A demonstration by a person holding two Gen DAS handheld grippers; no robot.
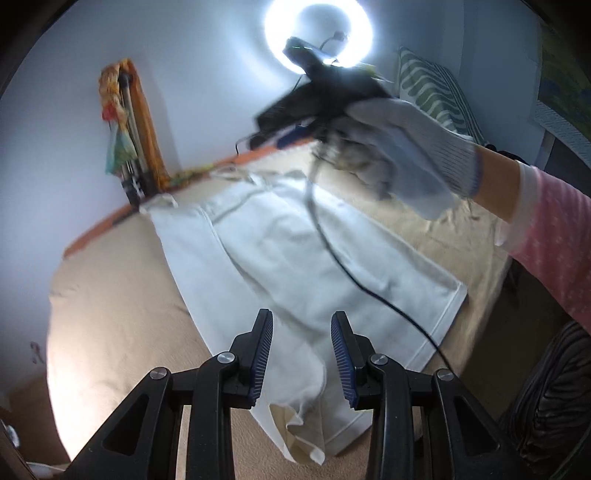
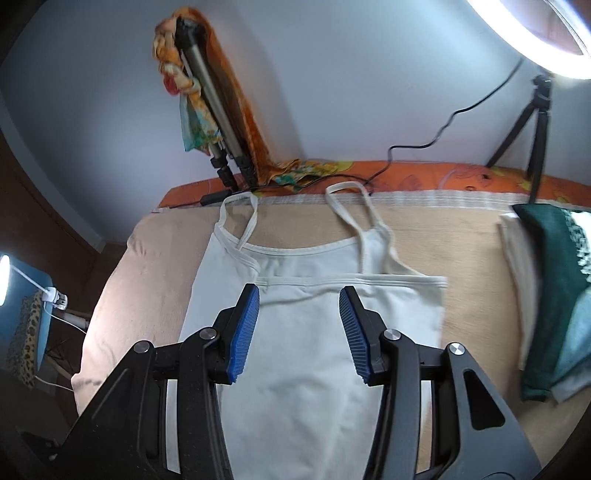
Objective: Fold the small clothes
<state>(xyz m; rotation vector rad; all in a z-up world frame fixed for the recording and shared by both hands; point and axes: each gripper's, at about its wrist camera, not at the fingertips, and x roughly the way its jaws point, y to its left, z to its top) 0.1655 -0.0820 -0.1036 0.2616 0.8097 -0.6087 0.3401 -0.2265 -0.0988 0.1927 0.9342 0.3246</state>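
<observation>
A white camisole (image 2: 303, 332) with two thin straps (image 2: 354, 206) lies flat on the beige blanket (image 2: 147, 280). Its lower part is folded up, the hem lying just below the neckline. My right gripper (image 2: 299, 291) hovers over the fold, open, with nothing between its blue pads. In the left wrist view the same camisole (image 1: 280, 251) runs away from me, one corner curled up near me. My left gripper (image 1: 302, 317) stands open above that near end, not pinching the cloth. A gloved hand carries the right gripper (image 1: 295, 122), blurred, above the far end.
A stack of folded clothes, dark green on top (image 2: 546, 295), sits at the blanket's right. A small tripod (image 2: 535, 122), a ring light (image 1: 317, 33) and a folded stand draped in orange cloth (image 2: 210, 96) line the far wall. A black cable (image 1: 351, 273) hangs across the camisole.
</observation>
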